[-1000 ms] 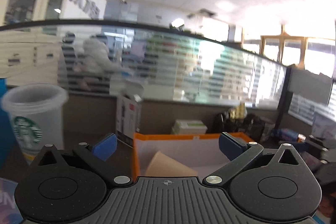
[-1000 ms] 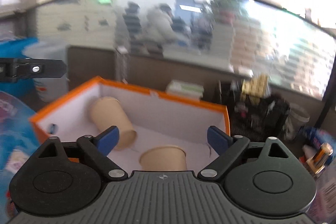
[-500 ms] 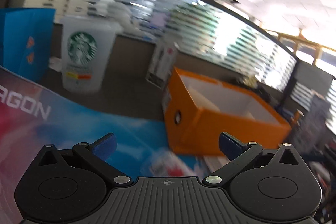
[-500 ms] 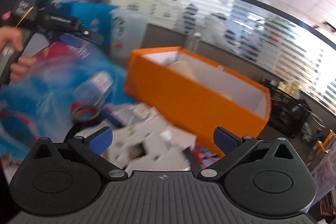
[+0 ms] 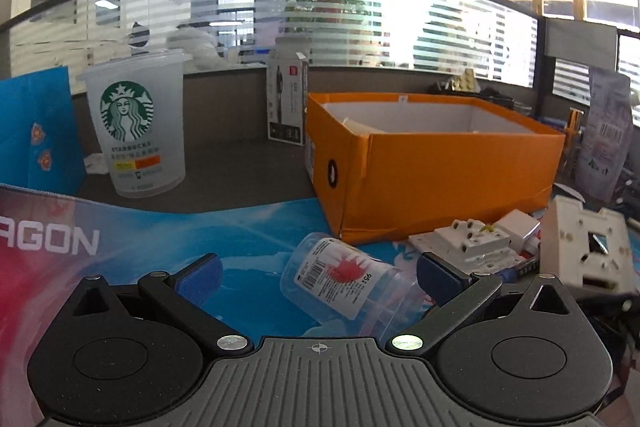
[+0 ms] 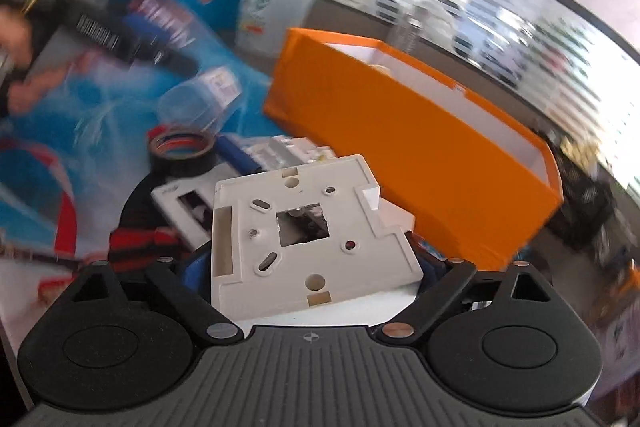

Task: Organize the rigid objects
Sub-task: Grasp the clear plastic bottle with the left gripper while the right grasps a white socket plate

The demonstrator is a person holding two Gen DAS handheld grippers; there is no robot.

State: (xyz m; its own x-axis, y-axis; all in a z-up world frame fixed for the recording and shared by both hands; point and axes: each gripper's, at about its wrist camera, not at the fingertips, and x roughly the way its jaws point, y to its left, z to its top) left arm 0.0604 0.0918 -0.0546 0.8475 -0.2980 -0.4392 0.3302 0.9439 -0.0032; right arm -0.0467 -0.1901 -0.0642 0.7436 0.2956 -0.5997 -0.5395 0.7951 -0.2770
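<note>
Legible markings
Translucent plastic cup point(image 5: 136, 123): "STARBUCKS" with siren logo. Red-and-blue desk mat point(image 5: 48, 247): "AGON".

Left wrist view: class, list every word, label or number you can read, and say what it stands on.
"STARBUCKS", under the siren logo: frosted plastic cup.
"AGON", cut off at the picture's edge: desk mat.
"96": label of the clear cup lying on its side.
Too small to read: that label's other print, the standing white-and-black box, the barcoded packet.
</note>
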